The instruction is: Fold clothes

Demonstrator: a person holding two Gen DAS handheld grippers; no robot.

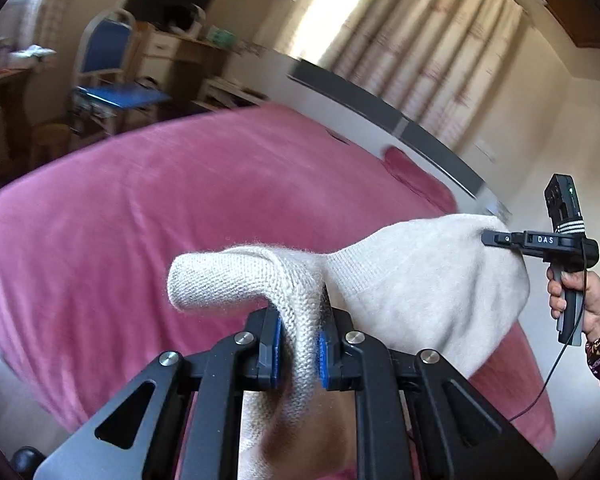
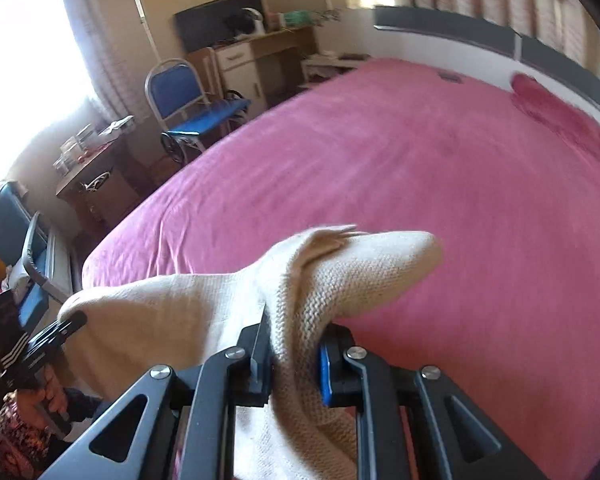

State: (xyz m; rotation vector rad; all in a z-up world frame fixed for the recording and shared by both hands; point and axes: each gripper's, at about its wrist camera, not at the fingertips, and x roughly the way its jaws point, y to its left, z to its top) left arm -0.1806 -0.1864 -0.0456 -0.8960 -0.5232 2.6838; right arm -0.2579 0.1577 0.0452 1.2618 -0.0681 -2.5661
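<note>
A cream knitted sweater [image 1: 412, 280] hangs stretched between my two grippers above a bed with a pink cover [image 1: 140, 208]. My left gripper [image 1: 299, 350] is shut on one thick knitted edge of the sweater, which bulges out over the fingers. My right gripper [image 2: 296, 364] is shut on the other edge of the sweater [image 2: 320, 280]. The right gripper also shows at the right of the left wrist view [image 1: 496, 239], clamped on the cloth. The left gripper shows at the left of the right wrist view [image 2: 74, 322]. The sweater's lower part is hidden below both grippers.
The pink cover [image 2: 400, 168] spreads wide below and ahead. A white and grey headboard [image 1: 380, 108] runs along the far side, with curtains [image 1: 440, 40] behind. A blue chair [image 2: 188, 100], a wooden desk [image 2: 260, 52] and a cluttered side table [image 2: 96, 152] stand beyond the bed's left edge.
</note>
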